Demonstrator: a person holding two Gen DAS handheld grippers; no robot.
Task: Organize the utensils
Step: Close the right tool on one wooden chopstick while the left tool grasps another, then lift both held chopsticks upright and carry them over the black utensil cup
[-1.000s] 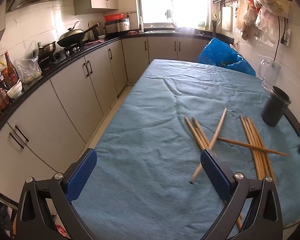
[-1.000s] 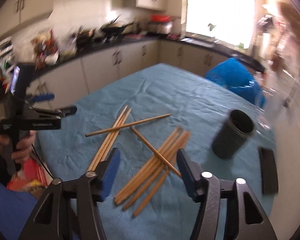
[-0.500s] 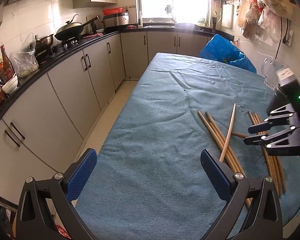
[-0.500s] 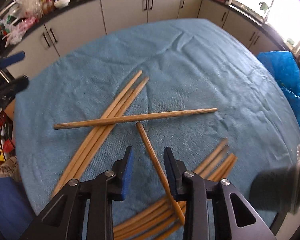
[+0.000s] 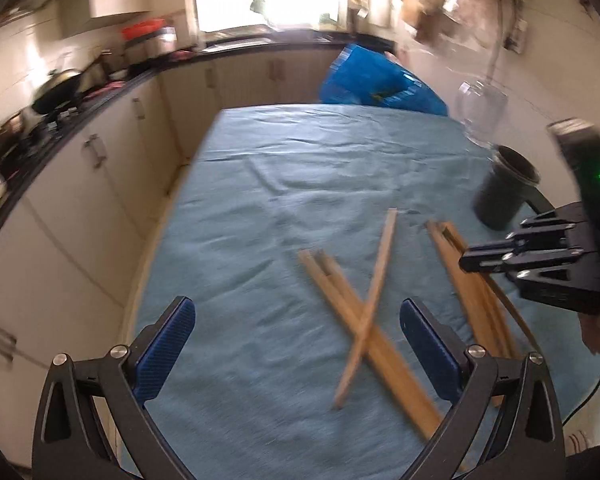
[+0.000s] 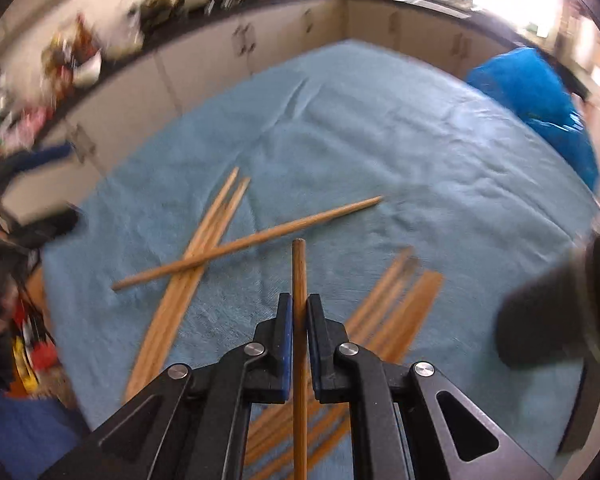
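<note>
Several wooden chopsticks lie on the blue table cloth (image 5: 300, 184). My right gripper (image 6: 299, 300) is closing tight, its blue pads pressed on both sides of one chopstick (image 6: 299, 264) that sticks out ahead of them. To its left lies a bundle (image 6: 196, 256) with a single chopstick (image 6: 260, 240) across it. A second bundle (image 6: 396, 304) lies to the right, by the black cup (image 6: 556, 316). My left gripper (image 5: 296, 308) hangs open above the crossed chopsticks (image 5: 364, 320), holding nothing. In the left wrist view the right gripper (image 5: 466, 260) is over the right-hand bundle (image 5: 472, 292), near the cup (image 5: 504, 188).
A blue plastic bag (image 5: 376, 84) and a clear glass jar (image 5: 480, 112) stand at the table's far right. Kitchen cabinets and a worktop with cookware run along the left, across a narrow floor gap. A hand holds the right gripper at the right edge.
My right gripper sank to the cloth and its jaws went from wide open to shut on one chopstick. My left gripper swung right, so the crossed chopsticks now lie between its fingers.
</note>
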